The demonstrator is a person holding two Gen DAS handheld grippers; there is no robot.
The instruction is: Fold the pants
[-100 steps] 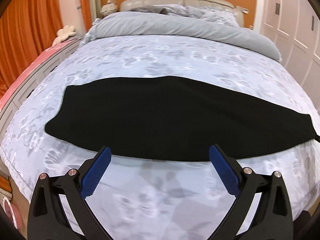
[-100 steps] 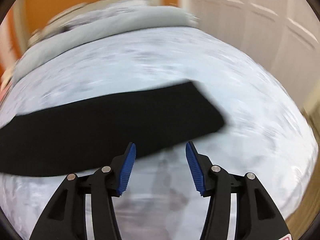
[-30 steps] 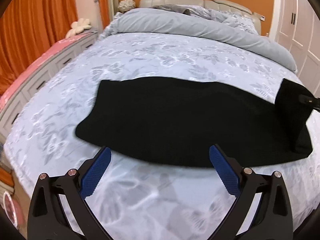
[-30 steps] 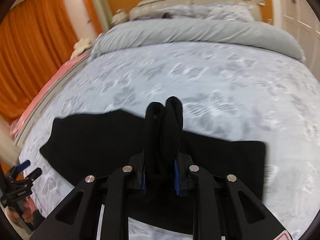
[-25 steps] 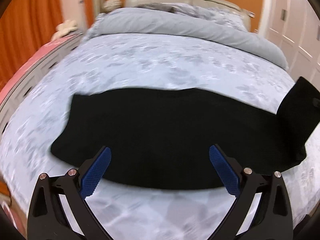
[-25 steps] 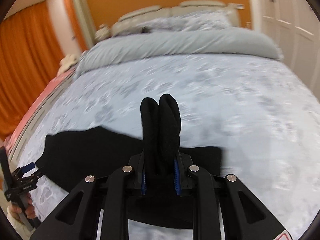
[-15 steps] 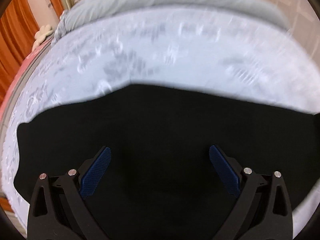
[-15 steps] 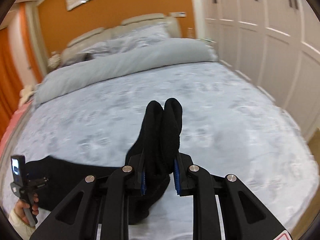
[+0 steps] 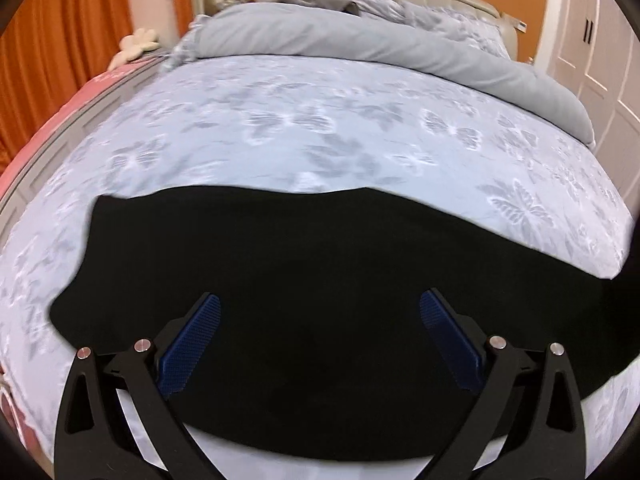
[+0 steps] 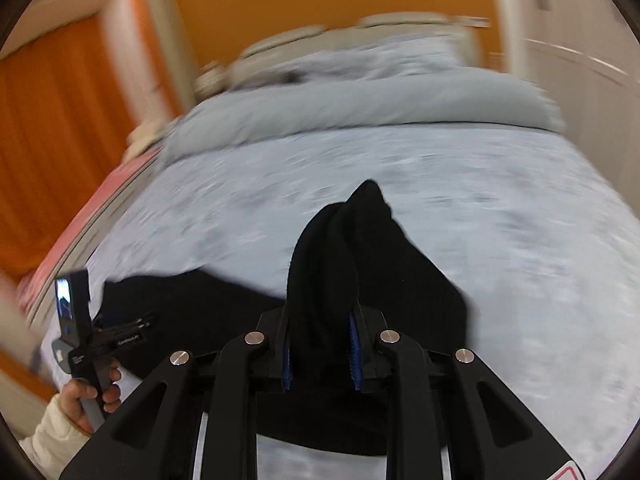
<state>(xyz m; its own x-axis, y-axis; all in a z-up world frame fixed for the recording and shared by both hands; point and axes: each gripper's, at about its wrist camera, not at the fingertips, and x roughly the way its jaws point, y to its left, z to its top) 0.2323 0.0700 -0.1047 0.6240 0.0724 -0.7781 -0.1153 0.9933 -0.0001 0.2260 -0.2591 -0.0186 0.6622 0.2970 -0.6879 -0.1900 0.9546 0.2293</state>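
Observation:
The black pants (image 9: 304, 264) lie spread across the near part of the bed, long side left to right. My left gripper (image 9: 320, 312) is open and empty, hovering just over the middle of the pants. My right gripper (image 10: 322, 344) is shut on one end of the pants (image 10: 340, 248) and holds it lifted above the bed, the cloth bunched up between the blue pads. The lifted end shows as a dark fold at the right edge of the left wrist view (image 9: 628, 272). The left gripper also shows in the right wrist view (image 10: 80, 320), held in a hand.
The bed (image 9: 320, 128) has a pale blue butterfly cover and a grey duvet (image 9: 380, 44) rolled up at the headboard. Orange curtains (image 9: 60, 40) hang at the left. White wardrobe doors (image 9: 592, 40) stand at the right.
My right gripper closed on the pants' right end, lifted it and carried it leftward over the rest. My left gripper moved in over the pants, still open.

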